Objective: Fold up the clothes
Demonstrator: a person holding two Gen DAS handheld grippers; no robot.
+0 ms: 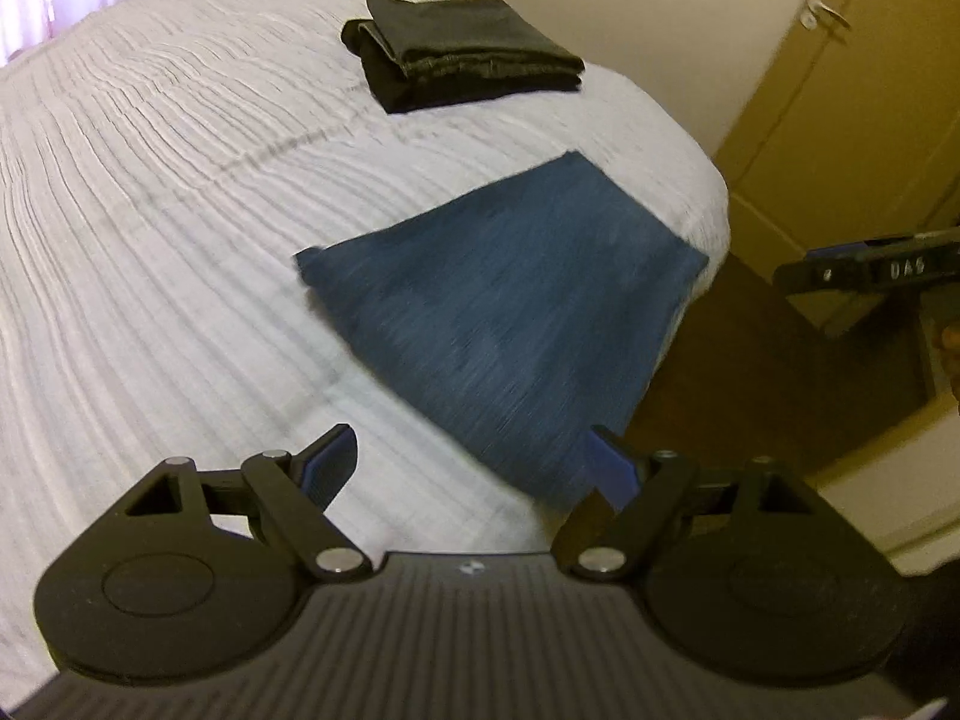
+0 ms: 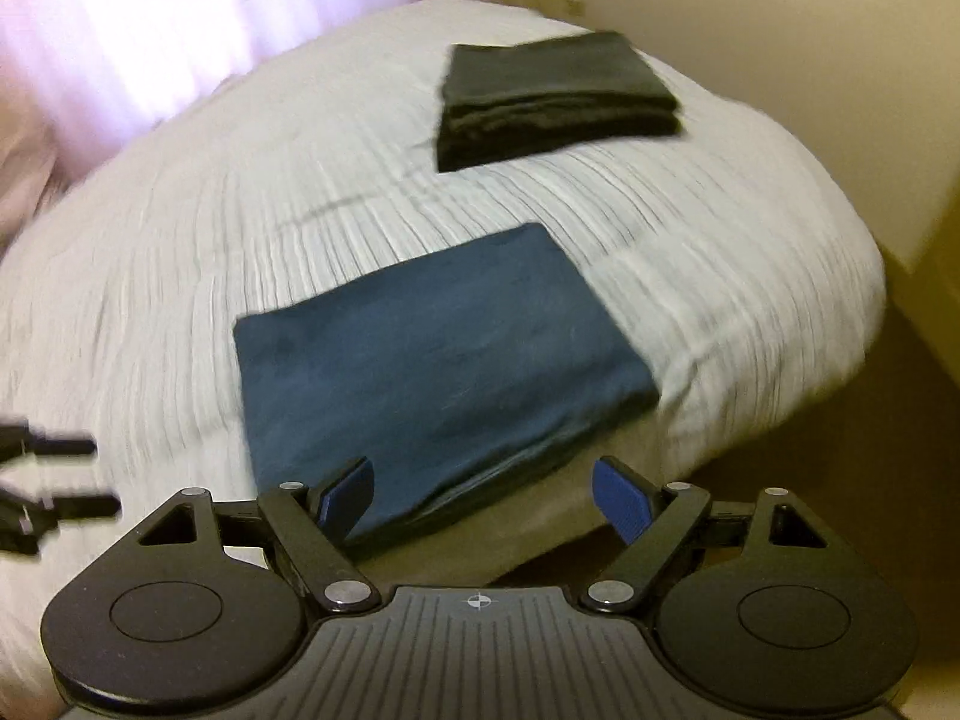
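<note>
**Two folded pieces on bed, both grippers free**

Blue cloth (image 2: pixel 438 366) folded flat near the bed (image 1: pixel 150 210) edge, close corner; long axis runs along that edge. Black stack (image 2: pixel 552 96) farther back, well apart. Door (image 1: pixel 840 120) beyond the bed's corner. Pink curtain (image 2: pixel 180 18) behind. Left gripper (image 1: pixel 474 468) spread wide, empty, above bed edge. Right gripper (image 2: pixel 483 501) likewise spread, empty, just short of blue cloth. Motion blur smears fabric detail; garment types unreadable.
</note>
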